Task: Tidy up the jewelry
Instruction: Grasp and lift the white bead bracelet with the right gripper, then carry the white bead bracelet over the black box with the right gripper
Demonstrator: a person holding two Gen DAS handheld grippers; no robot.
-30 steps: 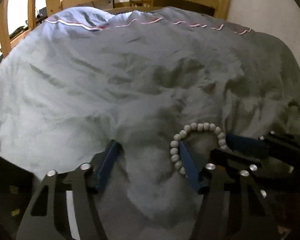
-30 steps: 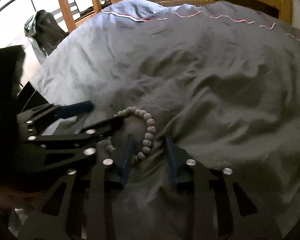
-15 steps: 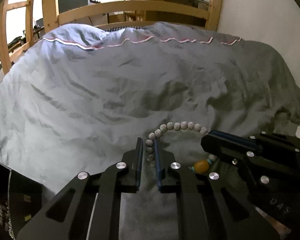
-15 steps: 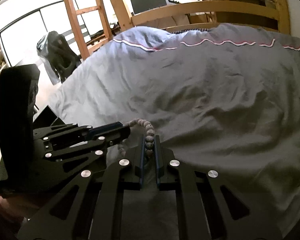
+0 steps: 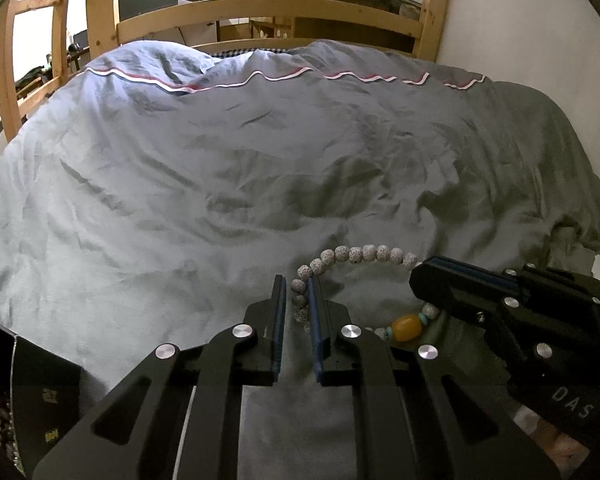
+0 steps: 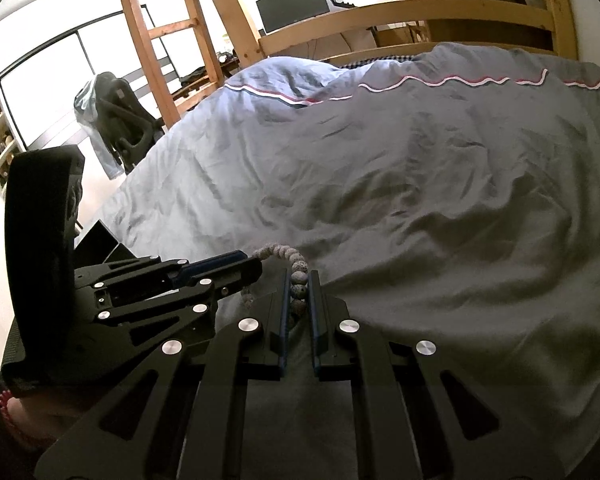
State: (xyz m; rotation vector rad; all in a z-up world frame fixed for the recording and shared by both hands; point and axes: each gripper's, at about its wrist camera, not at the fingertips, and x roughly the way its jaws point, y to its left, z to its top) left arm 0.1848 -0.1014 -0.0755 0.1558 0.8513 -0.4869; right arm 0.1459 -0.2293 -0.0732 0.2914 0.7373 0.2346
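Note:
A bracelet of pale speckled beads (image 5: 364, 255) with one amber bead (image 5: 407, 327) hangs stretched between my two grippers, lifted above the grey duvet (image 5: 220, 168). My left gripper (image 5: 298, 292) is shut on the bracelet's left side. My right gripper (image 6: 298, 286) is shut on its other side, with beads (image 6: 300, 276) showing between the blue pads. In the left wrist view the right gripper (image 5: 500, 300) comes in from the right and hides part of the bead loop. In the right wrist view the left gripper (image 6: 172, 280) comes in from the left.
The rumpled duvet (image 6: 420, 184) covers the whole bed. A wooden bed frame (image 5: 268, 4) runs along the far side, with a wooden ladder (image 6: 156, 32) at the left. A dark box (image 5: 44, 392) sits at the lower left edge of the bed.
Both grippers closed on the bracelet from open a second ago. They have lifted it off the duvet, and the view has tilted up to show more of the room.

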